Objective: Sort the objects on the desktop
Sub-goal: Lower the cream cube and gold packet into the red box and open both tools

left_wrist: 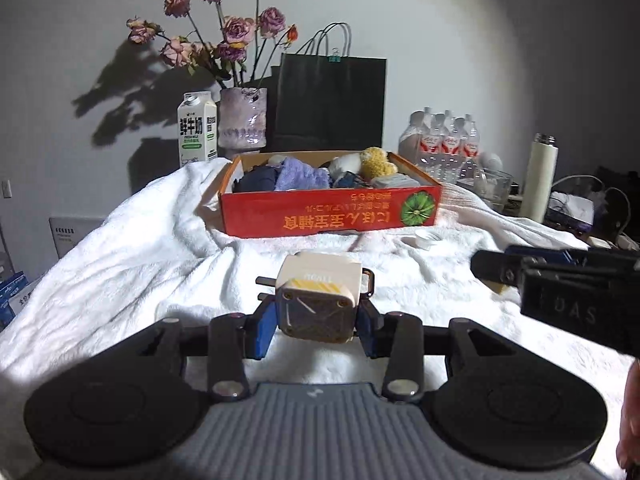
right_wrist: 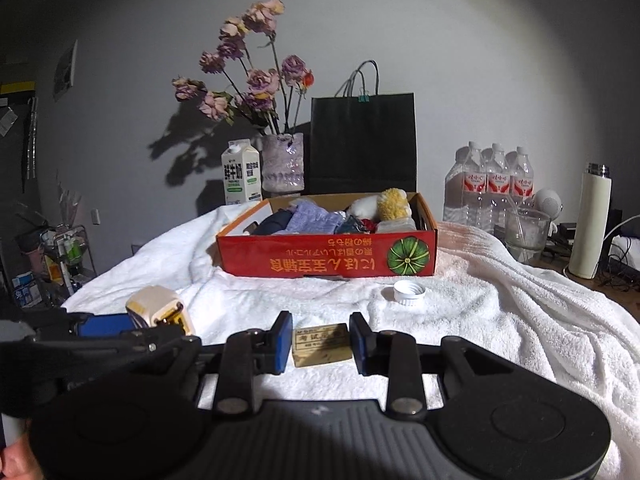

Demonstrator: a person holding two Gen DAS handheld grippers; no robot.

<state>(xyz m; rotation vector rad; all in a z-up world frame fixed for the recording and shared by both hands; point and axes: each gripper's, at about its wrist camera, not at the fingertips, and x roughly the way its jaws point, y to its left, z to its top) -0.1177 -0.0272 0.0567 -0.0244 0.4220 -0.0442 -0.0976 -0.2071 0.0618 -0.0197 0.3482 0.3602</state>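
Gripping the charger (left_wrist: pixel 316 300) between its blue pads (left_wrist: pixel 265 330), your left gripper (left_wrist: pixel 316 320) held it raised above the white towel (left_wrist: pixel 140 260), the pads pressed on both flanks. The charger's long axis ran away from you toward the red box (left_wrist: pixel 332 212), its meshed end facing the camera and its far end hidden behind its own body. Prongs stuck out from its left side, pointing left; a small loop on its right was partly cut off by the right finger.

Your right gripper (right_wrist: pixel 320 340) stood narrowed on a small tan block (right_wrist: pixel 322 344) with dark print too blurred to read. Its long axis lay left to right across the fingers, the printed face toward the camera. The pads (right_wrist: pixel 282 342) met its ends, and it sat clear of the towel; its underside was hidden.

In the right wrist view the left gripper came in at the near left edge, covering much of the charger. In the left wrist view the right gripper entered from the right, its held block mostly out of sight.

Farther off, a white bottle cap (right_wrist: pixel 409 291) lay on the towel just in front of the box. The box was heaped with soft things that were hard to tell apart. Behind it stood a milk carton (left_wrist: pixel 198 128), a vase of flowers (left_wrist: pixel 243 118) and a black paper bag (left_wrist: pixel 330 100); water bottles (right_wrist: pixel 494 184) and a white flask (right_wrist: pixel 592 220) stood at the far right.
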